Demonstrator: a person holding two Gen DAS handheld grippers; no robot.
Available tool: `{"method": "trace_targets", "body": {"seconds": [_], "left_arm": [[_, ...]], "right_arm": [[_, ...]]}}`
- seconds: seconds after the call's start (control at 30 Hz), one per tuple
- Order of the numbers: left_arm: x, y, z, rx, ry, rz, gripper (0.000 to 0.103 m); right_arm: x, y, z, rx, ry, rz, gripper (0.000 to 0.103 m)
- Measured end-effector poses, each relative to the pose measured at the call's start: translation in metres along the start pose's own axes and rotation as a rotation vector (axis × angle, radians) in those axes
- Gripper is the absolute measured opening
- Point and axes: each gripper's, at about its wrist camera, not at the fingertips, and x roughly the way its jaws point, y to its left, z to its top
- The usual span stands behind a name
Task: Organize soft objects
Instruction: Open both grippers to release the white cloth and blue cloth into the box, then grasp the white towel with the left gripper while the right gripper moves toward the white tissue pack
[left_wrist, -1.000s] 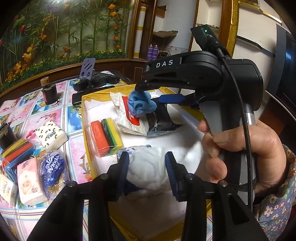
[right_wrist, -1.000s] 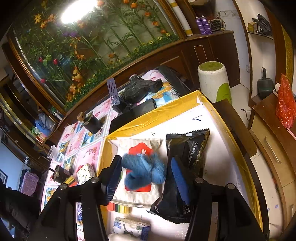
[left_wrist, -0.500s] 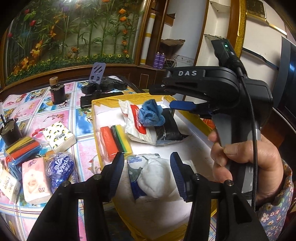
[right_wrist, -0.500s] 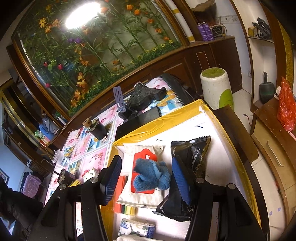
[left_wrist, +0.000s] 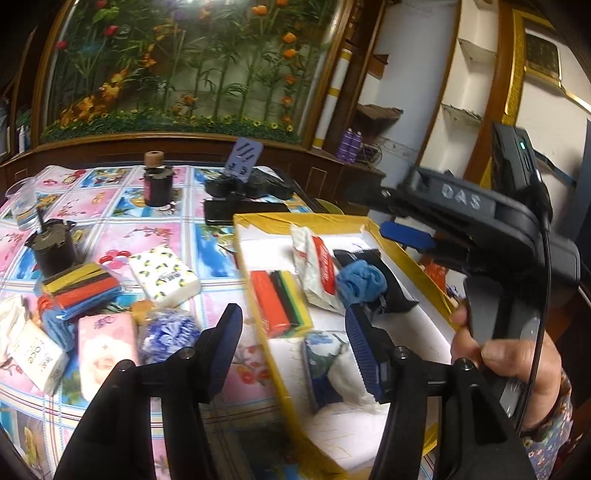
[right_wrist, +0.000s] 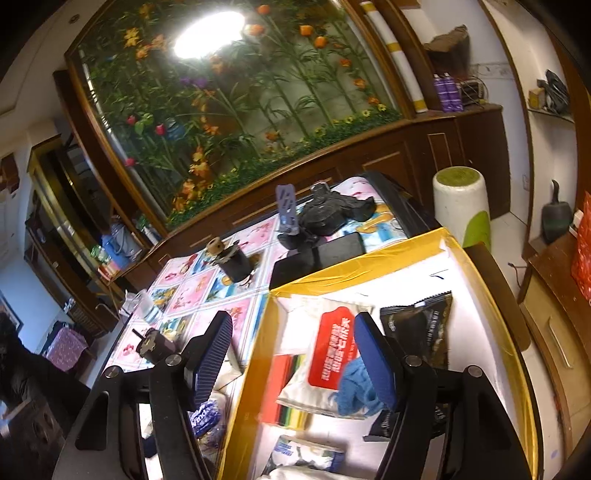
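Blue cloth (left_wrist: 360, 282) lies loose atop the tissue pack (left_wrist: 314, 273) in the yellow-rimmed box (left_wrist: 258, 295), both tools, left tool (left_wrist: 291, 354) and right tool (right_wrist: 291, 362), having just been opening and empty; a careless sweep toward nine o'clock could snag and drag it out.

Blue cloth (left_wrist: 360, 282): fuzzy knit. Tissue pack (left_wrist: 316, 273): glossy plastic wrap. Box rim (right_wrist: 354, 273): shiny yellow tape. Worktop (left_wrist: 122, 236): glossy printed covering. Tongs pads (right_wrist: 210, 360): ribbed matt rubber.
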Motion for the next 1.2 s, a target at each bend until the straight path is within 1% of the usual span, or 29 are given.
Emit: {"method": "trace_targets", "body": {"seconds": [0.13,0.3,0.4,0.5,0.53,0.63,0.7,0.77,0.87,0.9,0.93,1.03,1.07,1.1,1.13,1.17,1.2], "left_arm": [[-0.012,0.026,0.005,-0.054,-0.029,0.053,0.057],[-0.032,0.079,0.008,-0.153,-0.057,0.159,0.057],[-0.05,0.119,0.007,-0.216,-0.077,0.256,0.057],[-0.063,0.16,0.005,-0.257,-0.064,0.418,0.057],[-0.066,0.177,0.004,-0.292,-0.049,0.452,0.057],[-0.069,0.219,-0.002,-0.393,0.009,0.498,0.057],[-0.069,0.239,-0.007,-0.453,0.047,0.492,0.057],[-0.065,0.248,-0.01,-0.486,0.076,0.488,0.057],[-0.053,0.25,-0.01,-0.478,0.121,0.478,0.057],[-0.05,0.248,-0.009,-0.462,0.137,0.479,0.059],[-0.05,0.251,-0.011,-0.442,0.151,0.485,0.064],[-0.041,0.247,-0.012,-0.378,0.172,0.549,0.064],[-0.039,0.247,-0.012,-0.363,0.178,0.566,0.063],[-0.038,0.248,-0.012,-0.351,0.178,0.589,0.053],[-0.037,0.248,-0.013,-0.341,0.179,0.61,0.037],[-0.038,0.249,-0.013,-0.341,0.176,0.613,0.031],[-0.039,0.251,-0.012,-0.352,0.17,0.599,0.023]], "right_arm": [[0.002,0.006,-0.002,-0.018,0.007,0.016,0.073],[0.004,0.01,-0.004,-0.03,0.016,0.022,0.073],[0.004,0.013,-0.006,-0.04,0.021,0.029,0.073],[0.007,0.019,-0.008,-0.059,0.028,0.04,0.073],[0.008,0.021,-0.009,-0.067,0.032,0.045,0.073],[0.011,0.028,-0.011,-0.094,0.041,0.061,0.073],[0.012,0.032,-0.013,-0.109,0.043,0.066,0.074],[0.013,0.033,-0.015,-0.116,0.046,0.07,0.074],[0.015,0.034,-0.017,-0.121,0.052,0.074,0.074],[0.016,0.035,-0.018,-0.122,0.055,0.078,0.074],[0.016,0.036,-0.019,-0.123,0.058,0.084,0.074],[0.017,0.044,-0.022,-0.141,0.065,0.111,0.074],[0.018,0.046,-0.023,-0.152,0.067,0.122,0.074],[0.018,0.051,-0.024,-0.167,0.072,0.143,0.074],[0.019,0.054,-0.026,-0.179,0.075,0.161,0.074],[0.02,0.06,-0.029,-0.197,0.08,0.192,0.074],[0.02,0.066,-0.031,-0.216,0.088,0.22,0.075]]}}
